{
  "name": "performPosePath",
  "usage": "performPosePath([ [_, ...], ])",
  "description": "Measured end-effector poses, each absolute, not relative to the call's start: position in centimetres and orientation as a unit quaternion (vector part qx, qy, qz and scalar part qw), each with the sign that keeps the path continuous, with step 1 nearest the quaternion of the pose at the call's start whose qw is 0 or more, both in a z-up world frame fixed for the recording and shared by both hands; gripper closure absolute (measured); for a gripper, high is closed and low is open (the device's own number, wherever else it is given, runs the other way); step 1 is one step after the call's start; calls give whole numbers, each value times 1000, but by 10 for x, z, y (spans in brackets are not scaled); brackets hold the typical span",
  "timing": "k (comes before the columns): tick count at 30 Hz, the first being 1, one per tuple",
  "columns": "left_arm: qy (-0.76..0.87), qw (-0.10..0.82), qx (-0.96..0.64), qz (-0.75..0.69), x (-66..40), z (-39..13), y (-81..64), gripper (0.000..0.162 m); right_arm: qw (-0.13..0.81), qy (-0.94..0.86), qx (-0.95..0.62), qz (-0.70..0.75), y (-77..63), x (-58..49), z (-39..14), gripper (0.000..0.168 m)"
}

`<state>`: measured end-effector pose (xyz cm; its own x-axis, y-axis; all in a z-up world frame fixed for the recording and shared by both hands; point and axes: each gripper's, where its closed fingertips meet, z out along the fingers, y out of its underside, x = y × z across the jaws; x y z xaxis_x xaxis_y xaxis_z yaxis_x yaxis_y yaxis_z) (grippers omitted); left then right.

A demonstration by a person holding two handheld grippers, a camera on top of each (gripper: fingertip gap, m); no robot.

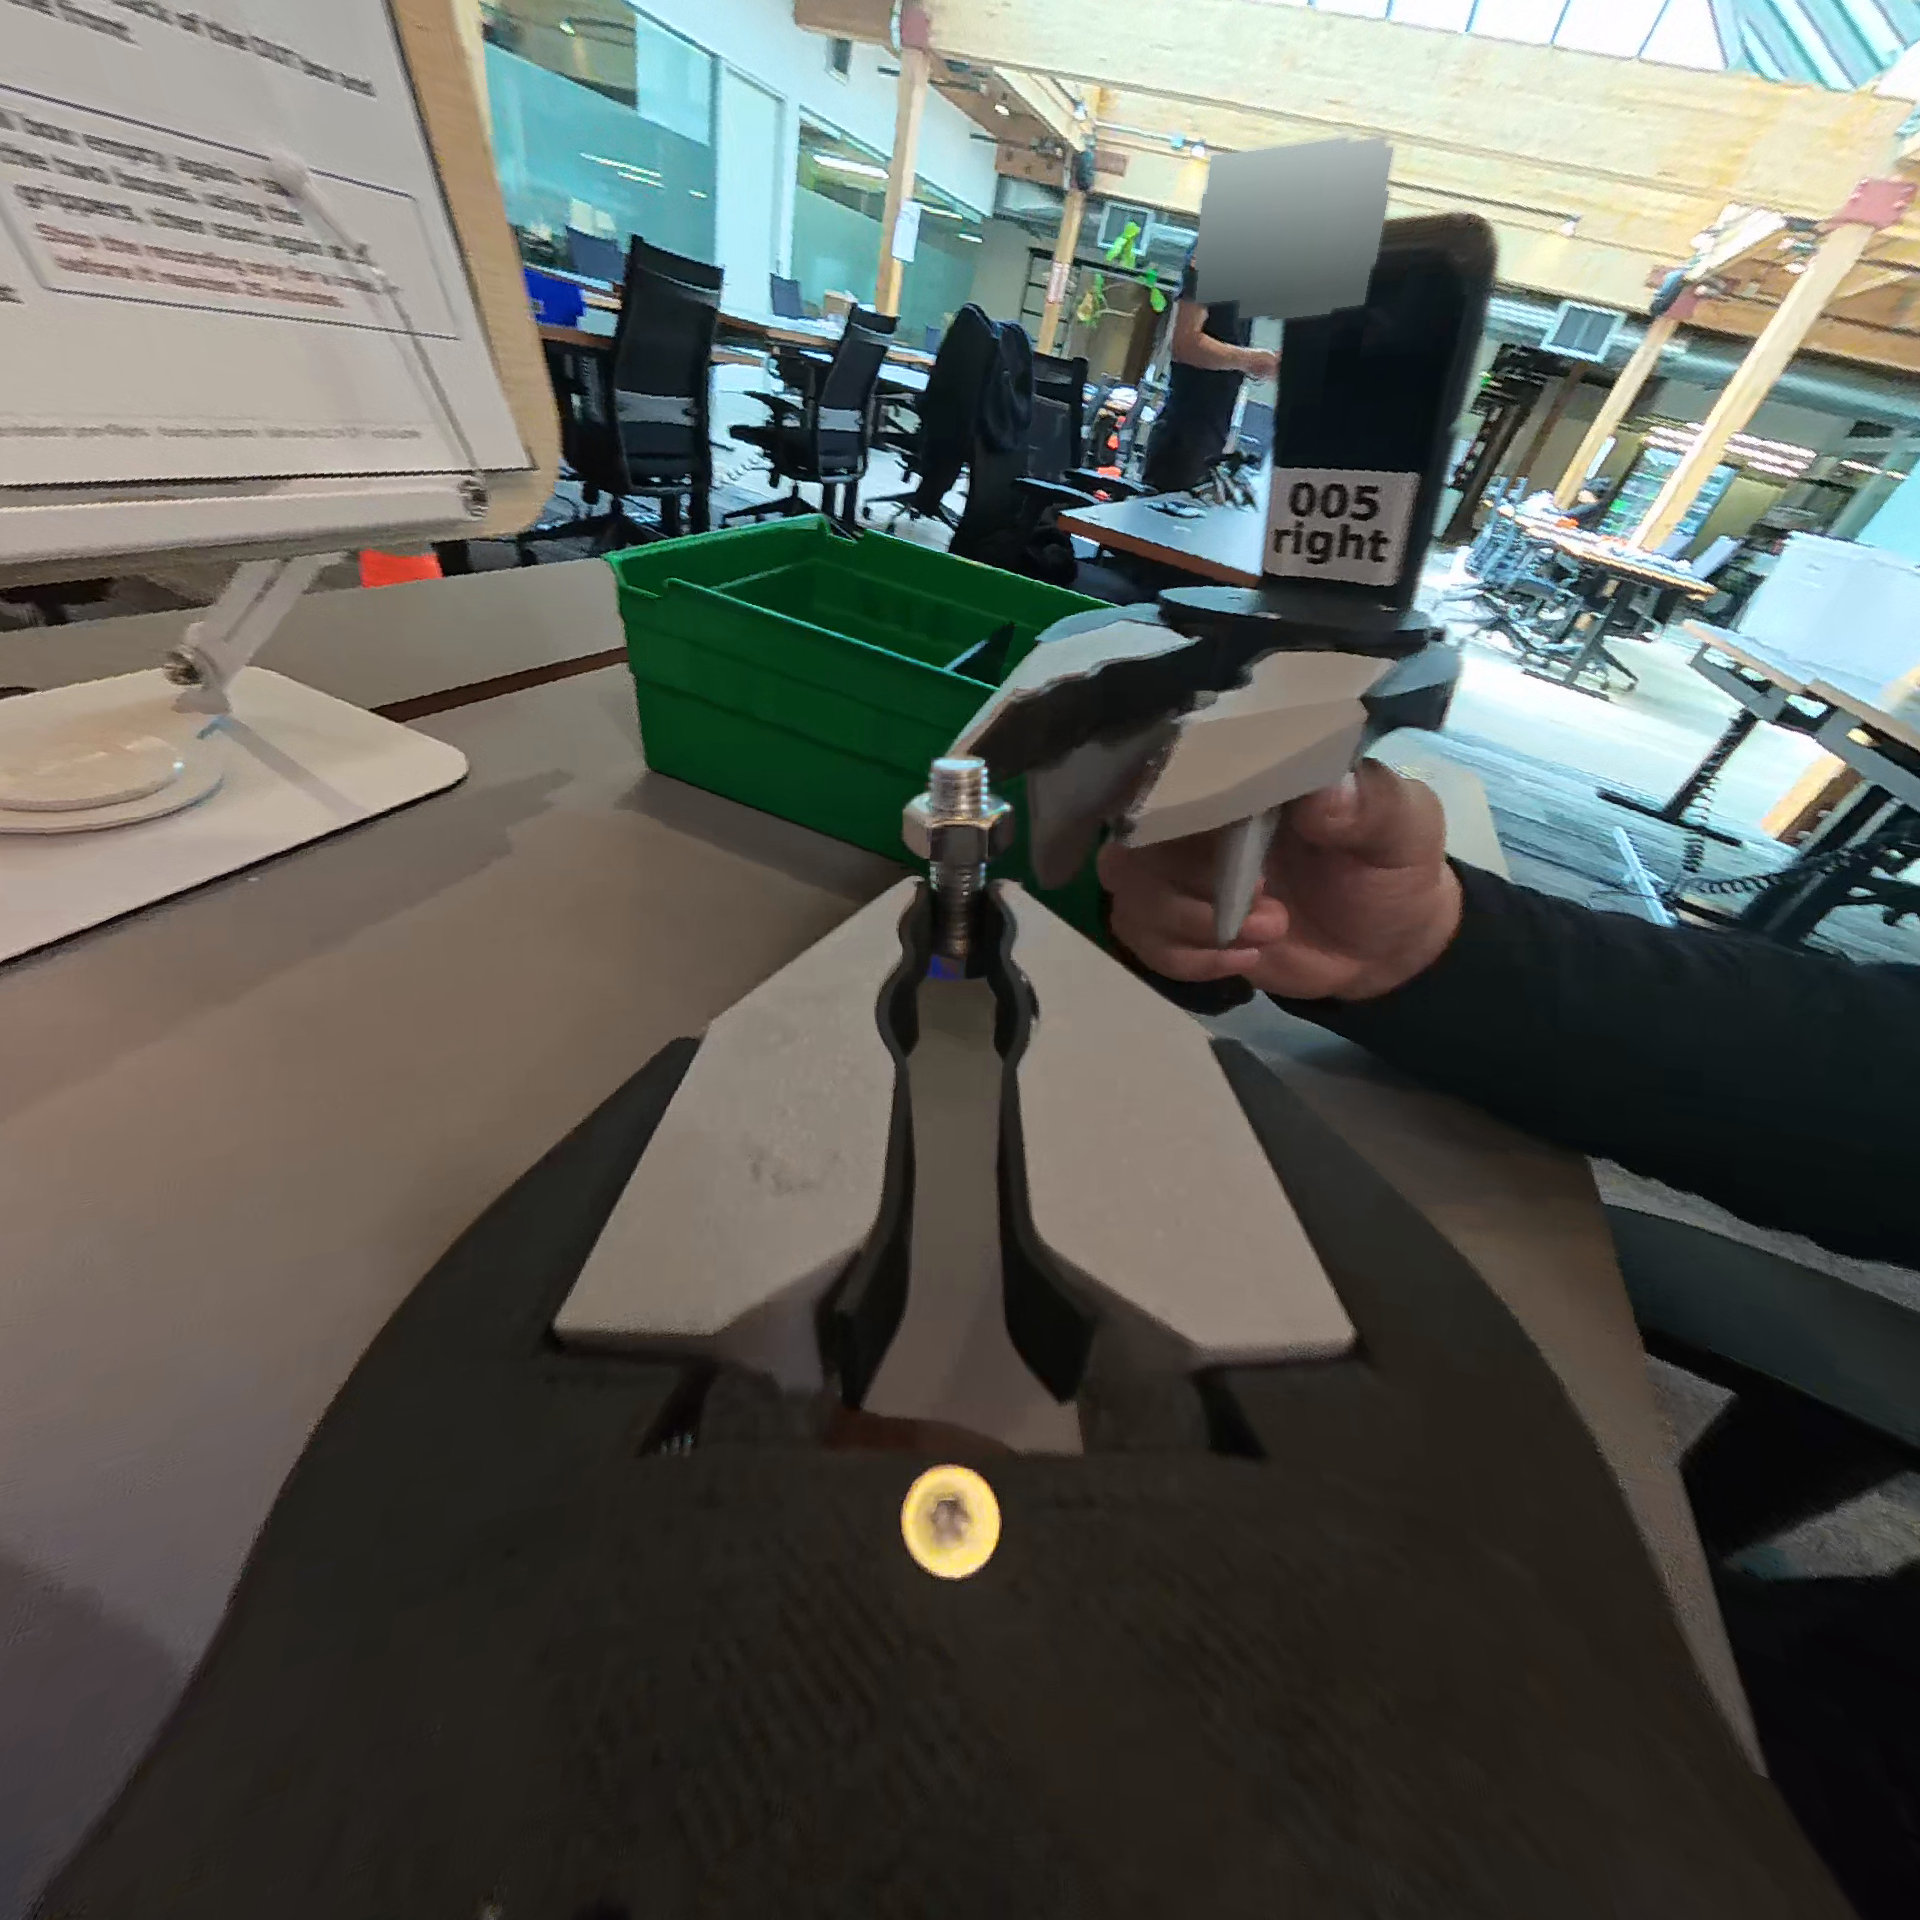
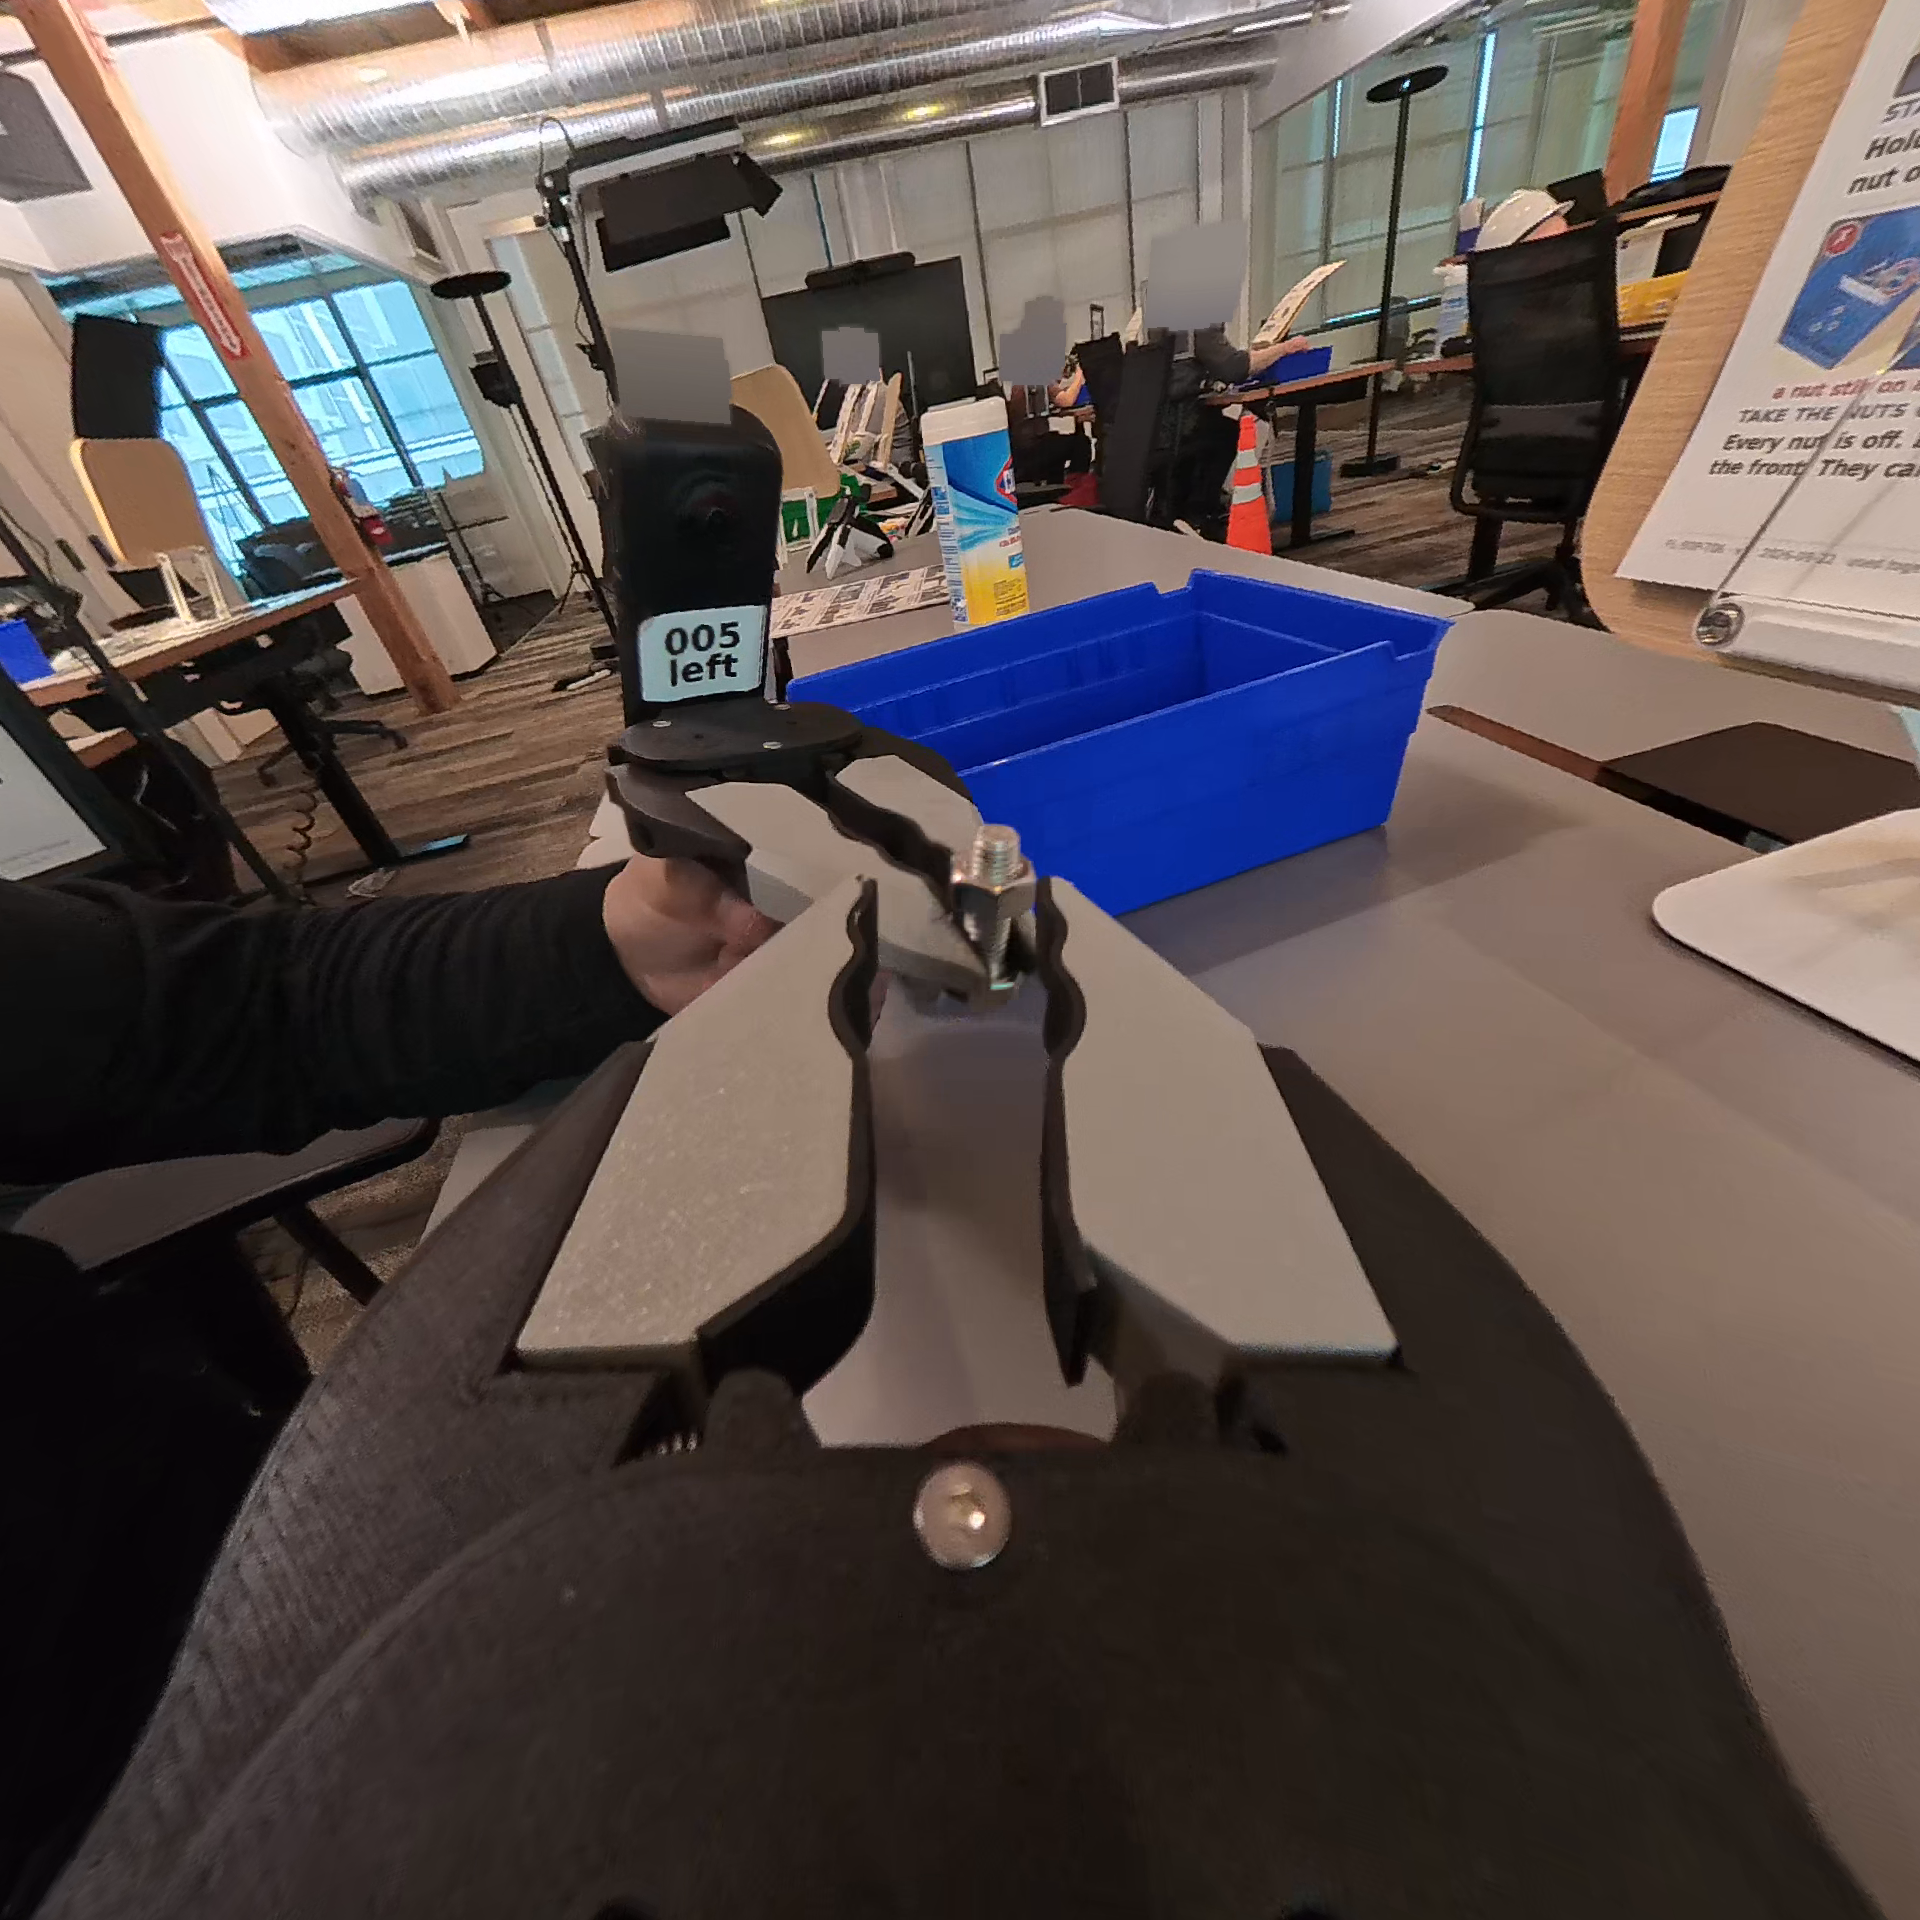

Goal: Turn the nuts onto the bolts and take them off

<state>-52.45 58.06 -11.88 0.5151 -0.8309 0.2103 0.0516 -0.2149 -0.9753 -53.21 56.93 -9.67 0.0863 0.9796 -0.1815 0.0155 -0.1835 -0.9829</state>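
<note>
My left gripper [image 1: 954, 906] is shut on a steel bolt [image 1: 958, 777] and holds it upright above the table, threaded end up. A steel hex nut [image 1: 956, 823] sits on the thread just below the bolt's top. My right gripper [image 2: 956, 914] is open. The nut [image 2: 992, 894] and the bolt [image 2: 995, 844] stand just past its fingertips, close to the right-hand finger [image 2: 1049, 935]. In the left wrist view the right gripper [image 1: 1016, 810] is to the right of the nut, a hand on its grip. The left gripper [image 2: 977, 961] comes in from the left in the right wrist view.
A green bin [image 1: 790, 707] stands on the grey table [image 1: 312, 1039] behind the bolt. A blue bin [image 2: 1195, 790] stands behind it in the right wrist view, with a wipes canister [image 2: 977, 509] beyond. A printed sheet on a white stand [image 1: 260, 769] is at the left. The tips of both grippers are at nearly the same place.
</note>
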Motion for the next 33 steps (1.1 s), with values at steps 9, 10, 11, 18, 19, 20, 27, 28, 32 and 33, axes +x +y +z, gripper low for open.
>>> performPosePath([
  [9, 297, 551, -671, -398, -518, -122, 578, 156, 462, -433, -573, 520, 565, -542, -102, 130],
  [10, 302, 549, -670, -398, -514, -123, 575, 156, 455, -430, -572, 530, 564, -544, -102, 129],
  [11, 307, 547, -670, -397, -511, -124, 573, 156, 447, -426, -571, 541, 562, -546, -103, 129],
  [18, 295, 558, -675, -382, -518, -122, 579, 156, 464, -408, -575, 536, 572, -538, -99, 135],
  [19, 287, 557, -677, -386, -521, -122, 581, 156, 467, -406, -578, 532, 574, -536, -98, 136],
  [20, 280, 557, -678, -389, -524, -122, 584, 156, 469, -406, -580, 528, 576, -534, -98, 137],
  [27, 301, 547, -677, -390, -512, -127, 576, 156, 453, -410, -584, 535, 569, -546, -106, 135],
  [28, 307, 546, -677, -387, -509, -128, 575, 156, 449, -411, -583, 538, 567, -548, -106, 134],
  [32, 304, 555, -676, -379, -512, -126, 577, 156, 458, -409, -586, 530, 572, -544, -106, 137],
  [33, 296, 558, -676, -379, -516, -124, 579, 156, 461, -404, -587, 529, 574, -541, -104, 138],
])
